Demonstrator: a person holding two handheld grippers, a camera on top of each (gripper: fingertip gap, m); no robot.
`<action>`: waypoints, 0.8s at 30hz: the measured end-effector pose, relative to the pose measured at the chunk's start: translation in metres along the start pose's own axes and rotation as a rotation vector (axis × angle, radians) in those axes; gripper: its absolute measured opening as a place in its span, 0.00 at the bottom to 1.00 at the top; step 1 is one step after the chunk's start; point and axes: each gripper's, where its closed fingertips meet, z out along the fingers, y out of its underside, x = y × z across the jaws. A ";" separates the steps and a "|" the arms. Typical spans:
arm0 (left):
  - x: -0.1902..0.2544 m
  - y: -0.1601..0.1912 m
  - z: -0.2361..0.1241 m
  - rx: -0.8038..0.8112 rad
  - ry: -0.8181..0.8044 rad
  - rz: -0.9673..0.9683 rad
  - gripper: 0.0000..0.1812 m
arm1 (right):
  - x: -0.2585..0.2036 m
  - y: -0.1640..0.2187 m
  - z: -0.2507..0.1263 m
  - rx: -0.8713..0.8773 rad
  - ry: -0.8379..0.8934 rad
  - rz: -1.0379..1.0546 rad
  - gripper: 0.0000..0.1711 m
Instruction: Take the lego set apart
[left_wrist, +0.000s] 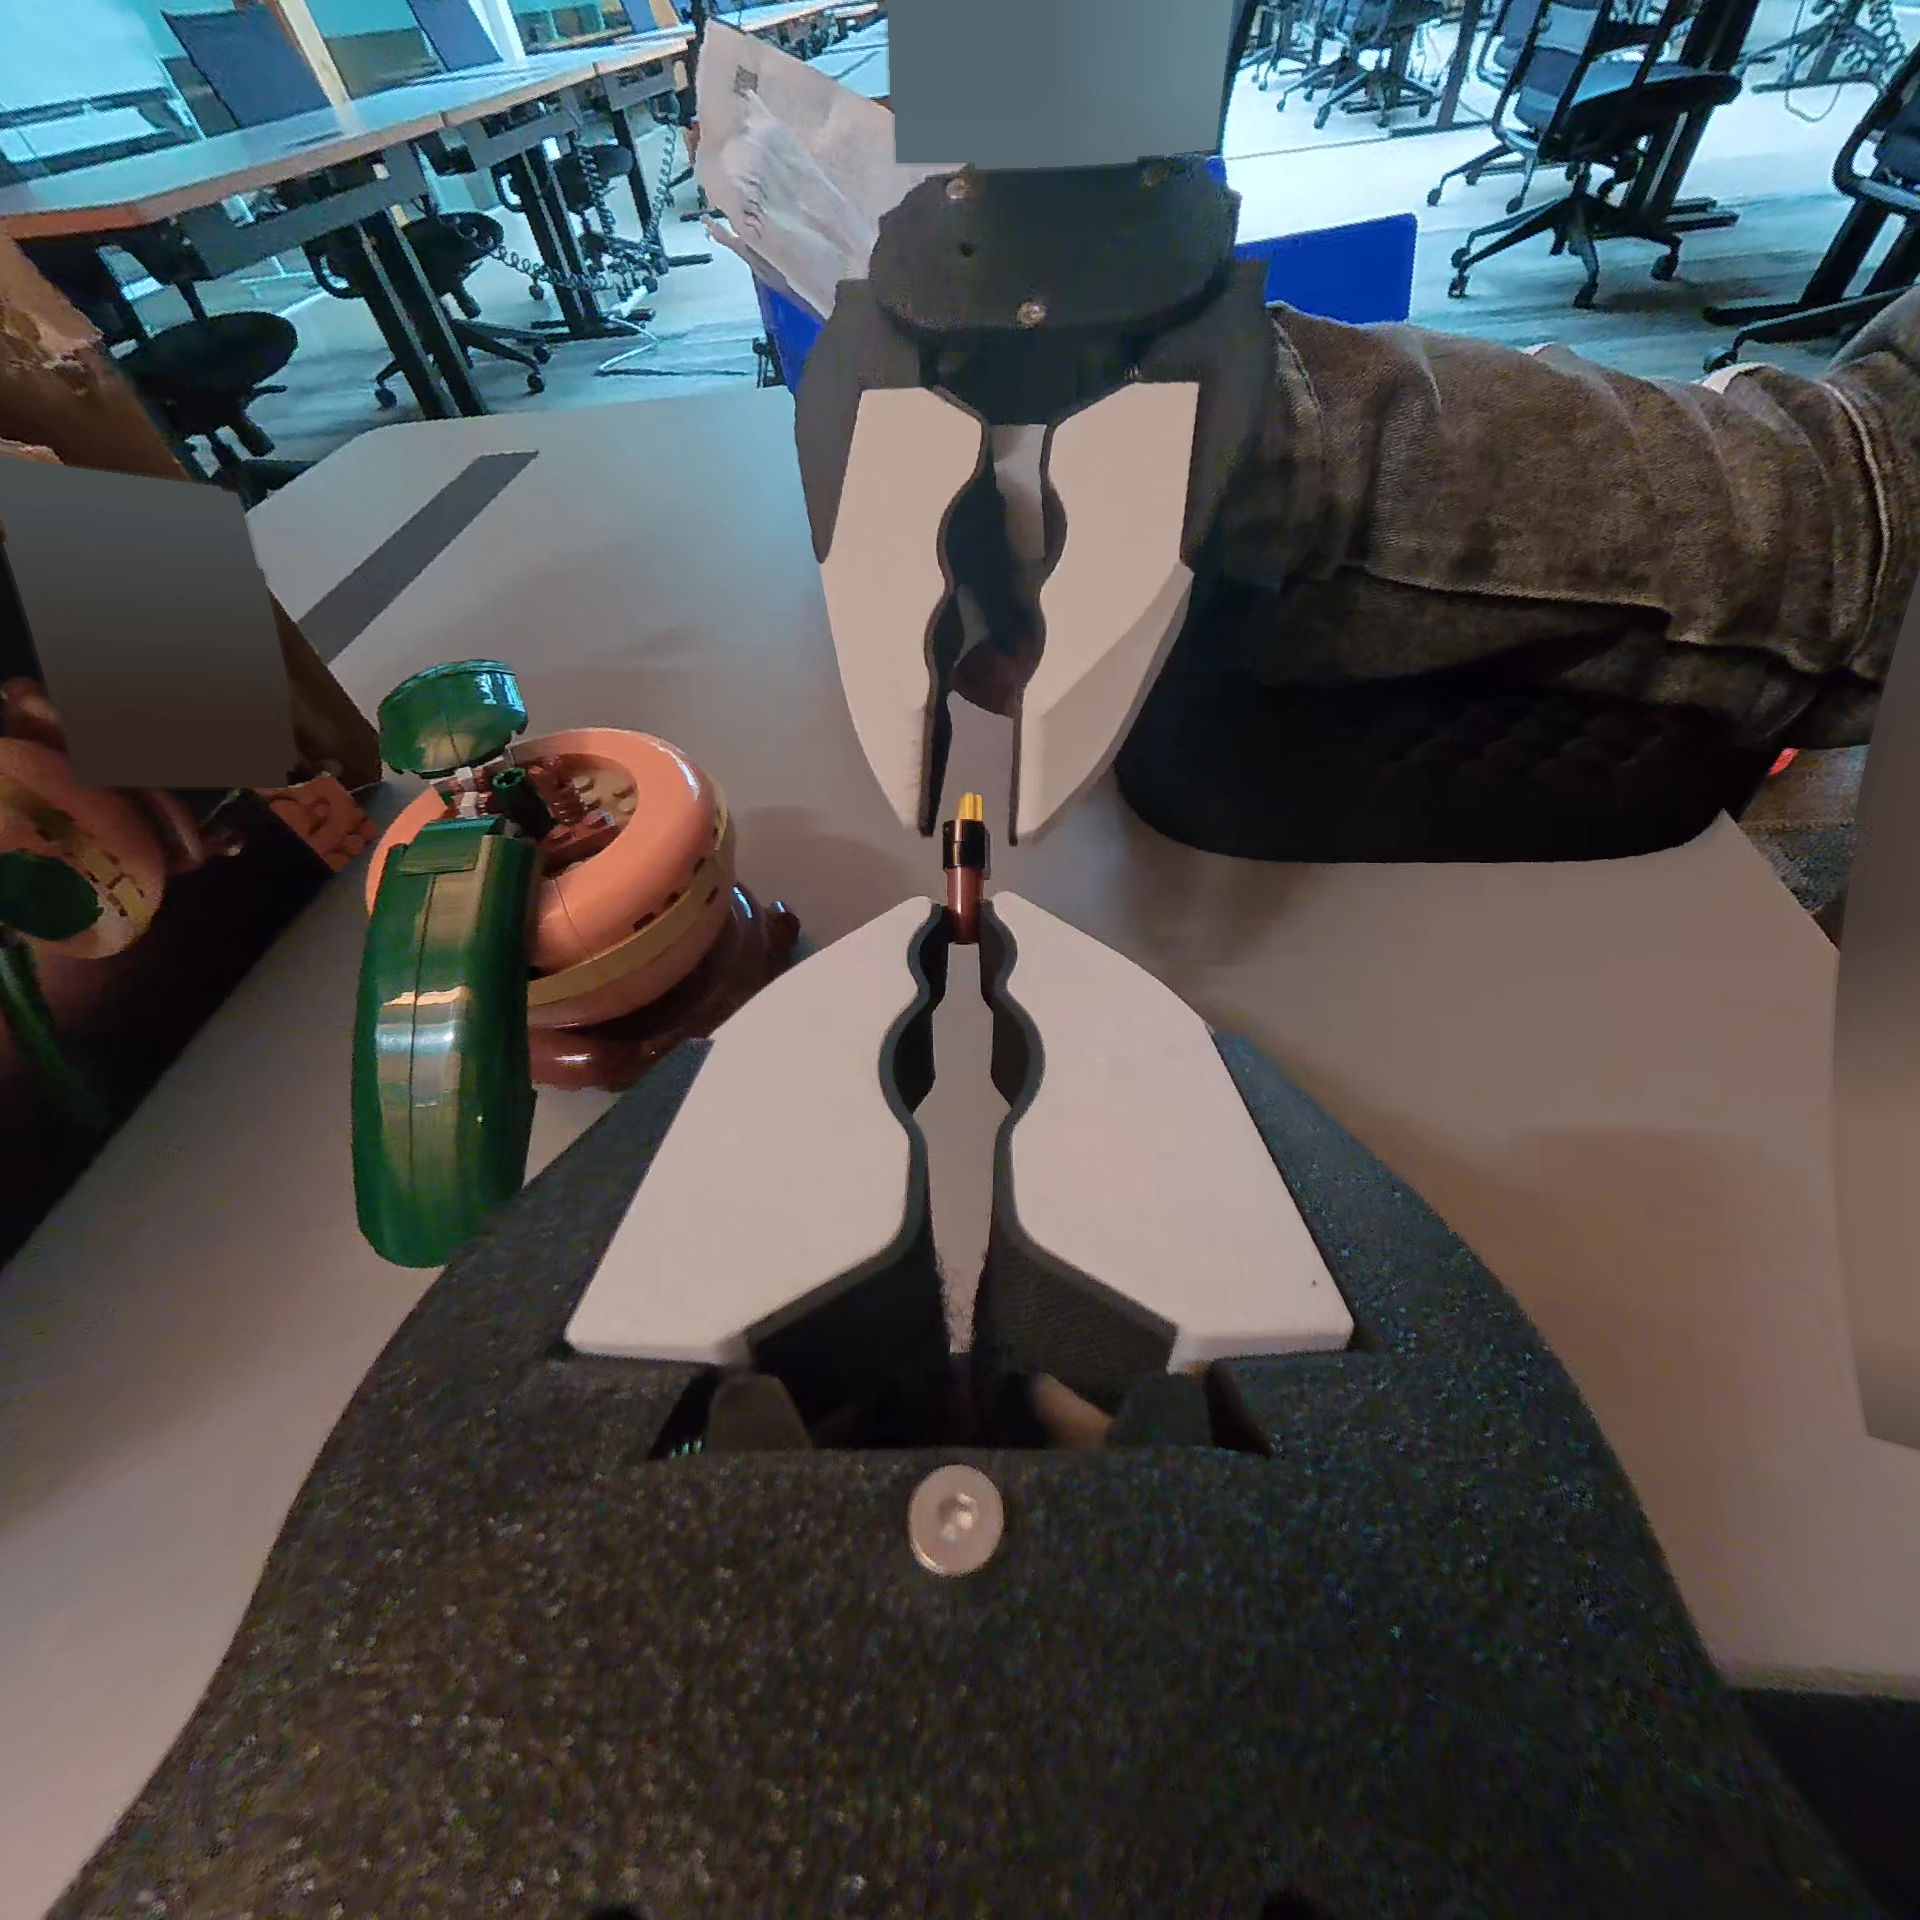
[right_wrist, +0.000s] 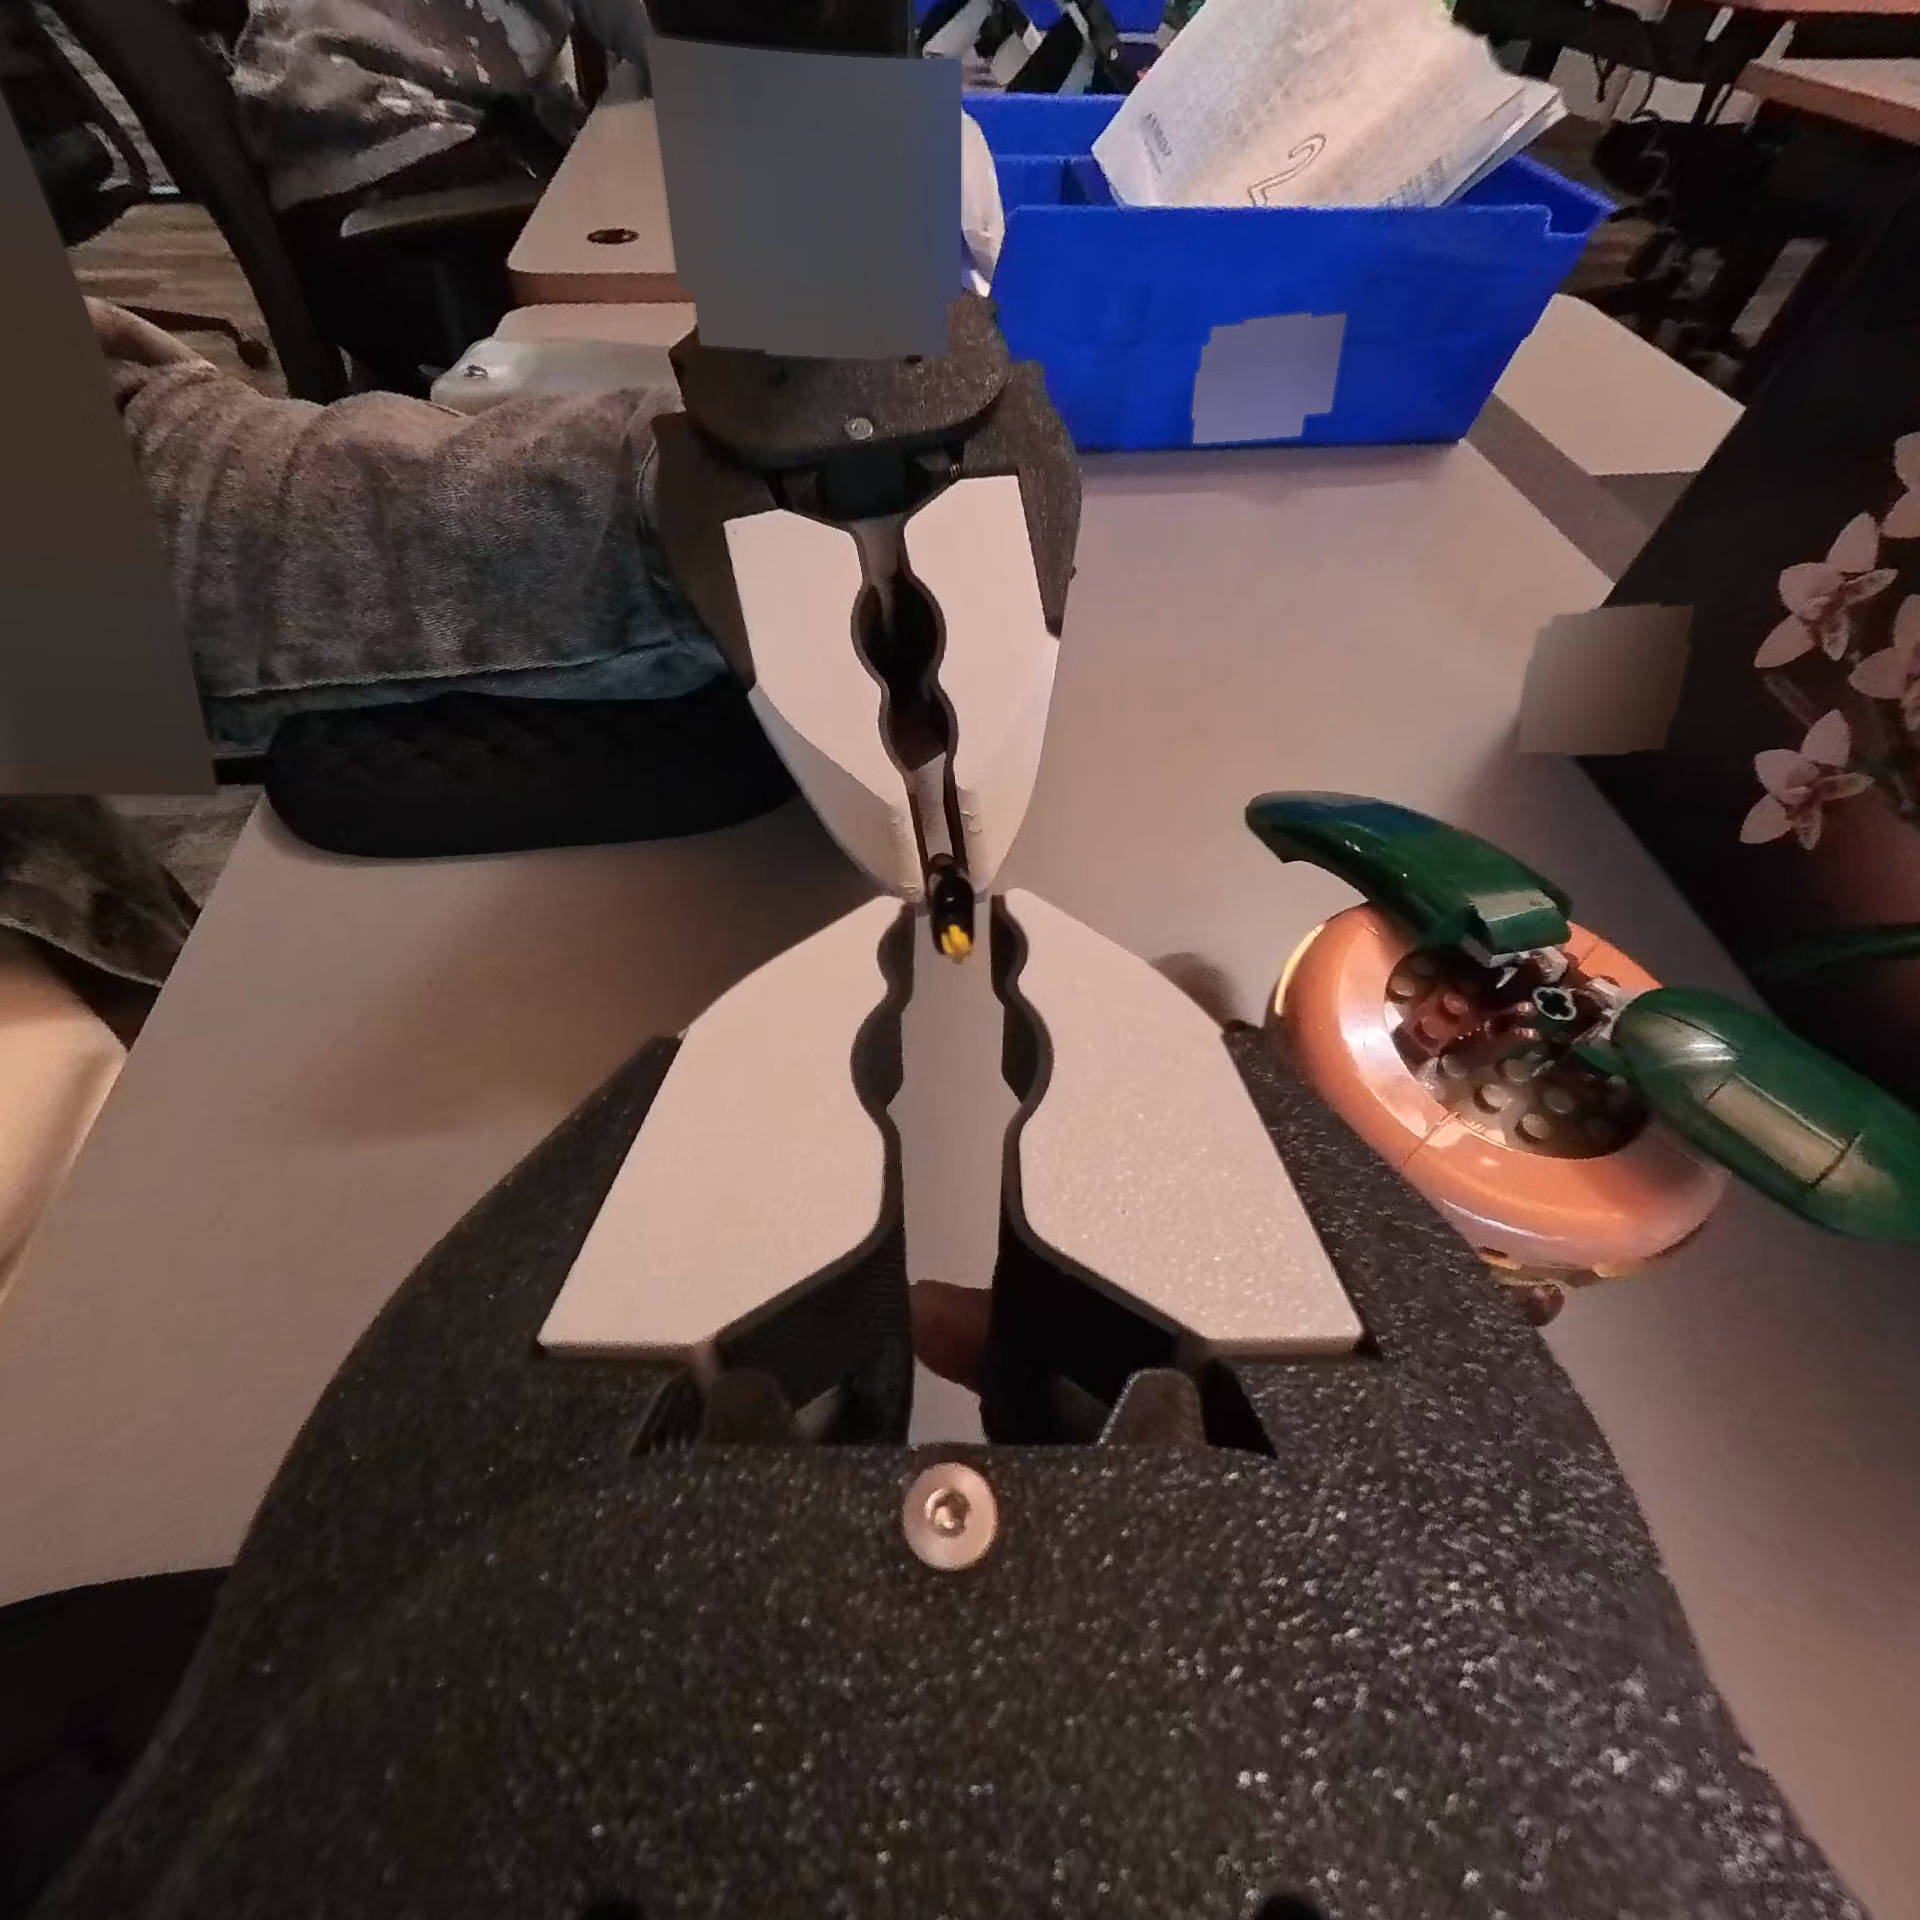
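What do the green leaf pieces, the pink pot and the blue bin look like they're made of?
Green leaf pieces: glossy moulded plastic, judging by sharp highlights and visible seams. Pink pot: smooth plastic bricks with a soft sheen; studs show inside. Blue bin: probably rigid plastic, duller, with even colour and moulded rims.

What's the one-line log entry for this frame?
left gripper: shut on stem piece | right gripper: open at yellow tip | pot base: on table, untouched
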 end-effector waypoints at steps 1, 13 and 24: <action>0.001 0.001 0.001 -0.010 0.002 0.004 0.03 | 0.000 0.002 0.001 -0.011 0.000 -0.002 0.07; 0.009 0.010 0.006 -0.065 0.033 0.065 0.04 | -0.007 0.007 0.006 -0.048 -0.034 -0.045 0.04; 0.013 0.007 0.007 -0.042 0.058 0.069 0.08 | -0.008 0.011 0.008 -0.068 -0.060 -0.062 0.04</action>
